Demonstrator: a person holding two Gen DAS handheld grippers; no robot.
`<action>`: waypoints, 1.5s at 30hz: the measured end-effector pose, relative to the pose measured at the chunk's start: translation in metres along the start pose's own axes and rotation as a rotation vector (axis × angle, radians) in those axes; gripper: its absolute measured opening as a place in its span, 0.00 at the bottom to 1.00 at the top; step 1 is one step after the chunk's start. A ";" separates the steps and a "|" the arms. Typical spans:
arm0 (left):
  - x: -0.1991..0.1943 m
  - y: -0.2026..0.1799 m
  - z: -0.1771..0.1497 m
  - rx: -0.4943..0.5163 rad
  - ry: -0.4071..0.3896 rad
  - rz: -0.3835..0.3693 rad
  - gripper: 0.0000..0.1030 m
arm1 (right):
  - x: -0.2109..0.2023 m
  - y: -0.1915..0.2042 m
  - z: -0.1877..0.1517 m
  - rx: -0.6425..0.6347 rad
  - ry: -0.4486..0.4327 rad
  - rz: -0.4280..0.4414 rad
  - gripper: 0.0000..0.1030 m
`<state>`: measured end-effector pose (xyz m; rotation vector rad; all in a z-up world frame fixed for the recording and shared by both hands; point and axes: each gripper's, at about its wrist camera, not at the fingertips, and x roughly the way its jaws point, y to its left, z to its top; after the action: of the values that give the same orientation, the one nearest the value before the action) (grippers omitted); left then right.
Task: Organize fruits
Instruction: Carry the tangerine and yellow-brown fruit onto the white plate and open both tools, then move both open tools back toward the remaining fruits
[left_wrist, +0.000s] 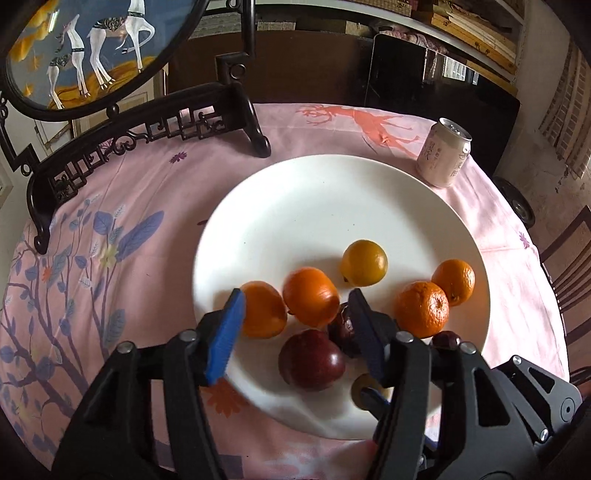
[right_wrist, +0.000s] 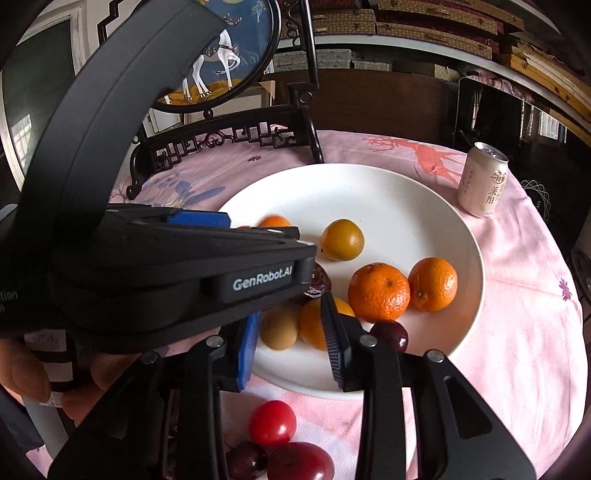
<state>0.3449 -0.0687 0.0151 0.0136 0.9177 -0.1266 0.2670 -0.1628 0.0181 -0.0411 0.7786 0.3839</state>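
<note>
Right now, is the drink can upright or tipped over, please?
Upright: the can stands on its base on the pink tablecloth, top facing up, beside the plate.

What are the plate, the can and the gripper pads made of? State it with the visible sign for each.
Plate: looks like glazed ceramic, smooth white with a soft sheen; melamine cannot be ruled out.
Can: thin metal, probably aluminium, with a silvery rim, pull-tab top and printed pale matte wall.
Pads on the left gripper fingers: blue, ribbed, probably rubber or soft plastic, on black matte plastic arms.
</note>
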 end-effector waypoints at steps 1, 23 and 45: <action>-0.003 0.000 -0.001 0.003 -0.005 -0.004 0.65 | -0.001 0.000 -0.001 0.007 0.001 0.006 0.33; -0.114 0.029 -0.122 0.060 -0.041 0.013 0.85 | -0.105 0.017 -0.083 0.134 -0.026 0.045 0.57; -0.125 0.119 -0.195 -0.035 0.008 0.069 0.84 | -0.112 0.052 -0.139 0.139 0.070 0.089 0.57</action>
<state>0.1296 0.0755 -0.0091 0.0131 0.9262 -0.0458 0.0825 -0.1752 0.0013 0.1108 0.8766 0.4137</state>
